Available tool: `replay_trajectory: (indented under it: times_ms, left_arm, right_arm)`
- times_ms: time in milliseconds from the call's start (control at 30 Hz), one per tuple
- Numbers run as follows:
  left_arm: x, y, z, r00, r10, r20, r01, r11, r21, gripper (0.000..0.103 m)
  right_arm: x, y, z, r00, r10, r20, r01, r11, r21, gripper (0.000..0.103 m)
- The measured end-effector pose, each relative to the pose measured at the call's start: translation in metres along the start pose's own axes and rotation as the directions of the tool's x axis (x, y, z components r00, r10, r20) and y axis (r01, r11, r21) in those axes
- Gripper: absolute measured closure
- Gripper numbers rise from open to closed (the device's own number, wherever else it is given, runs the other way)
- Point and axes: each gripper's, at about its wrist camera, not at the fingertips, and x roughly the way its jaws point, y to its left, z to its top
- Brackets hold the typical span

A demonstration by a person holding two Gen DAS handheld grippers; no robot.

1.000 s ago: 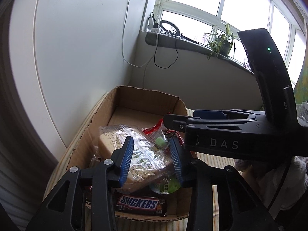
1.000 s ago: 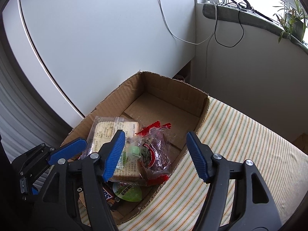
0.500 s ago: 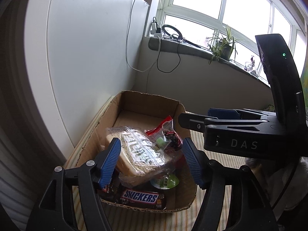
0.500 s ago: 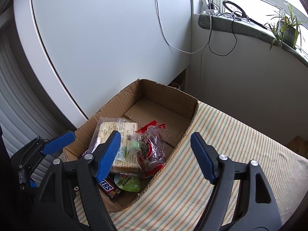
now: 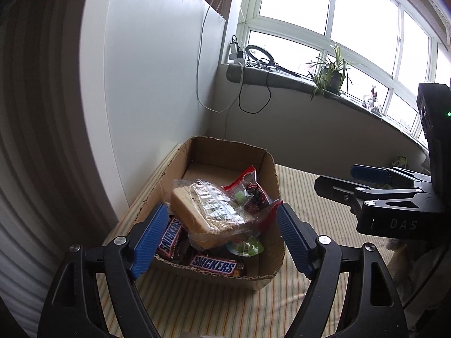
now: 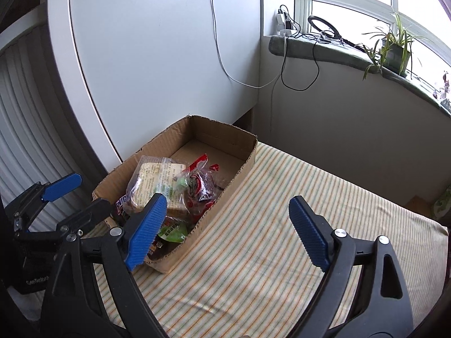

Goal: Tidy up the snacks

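A cardboard box (image 5: 270, 169) (image 6: 245, 157) sits on the striped cloth by the white wall. It holds a bagged sandwich (image 5: 205, 211) (image 6: 152, 180), a red snack bag (image 5: 251, 188) (image 6: 200, 188), Snickers bars (image 5: 214, 264) and a green packet (image 5: 245, 246) (image 6: 172, 229). My left gripper (image 5: 222, 239) is open and empty, held back above the box's near end. My right gripper (image 6: 225, 231) is open and empty, above the cloth just right of the box. It also shows in the left wrist view (image 5: 363, 180).
The striped cloth (image 6: 310, 197) stretches to the right of the box. A white panel (image 6: 157, 64) stands behind the box with cables hanging down it. A windowsill with a potted plant (image 6: 394, 50) runs along the back wall.
My left gripper has opened, let go of the bagged sandwich and drawn back from the box. My right gripper has also drawn back and to the right, staying open.
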Motion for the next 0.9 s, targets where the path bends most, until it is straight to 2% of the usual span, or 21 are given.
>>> replay_trajectory:
  times_ms: [300, 567, 900]
  left_arm:
    - [-0.022, -0.002, -0.006, 0.999, 0.036, 0.033, -0.036, 0.999, -0.01, 0.023]
    - [-0.026, -0.009, -0.01, 0.999, 0.046, 0.025, -0.045, 0.999, -0.022, 0.021]
    - [-0.029, -0.019, -0.015, 0.999, 0.039, 0.019, -0.039, 0.999, -0.016, 0.021]
  right_arm:
    - [-0.034, -0.018, -0.029, 0.999, 0.015, 0.046, -0.02, 0.993, 0.113, 0.01]
    - [-0.055, -0.016, -0.04, 0.997, -0.021, 0.071, 0.015, 0.996, 0.091, 0.009]
    - [-0.064, -0.022, -0.05, 0.997, -0.025, 0.071, 0.018, 0.995, 0.102, 0.009]
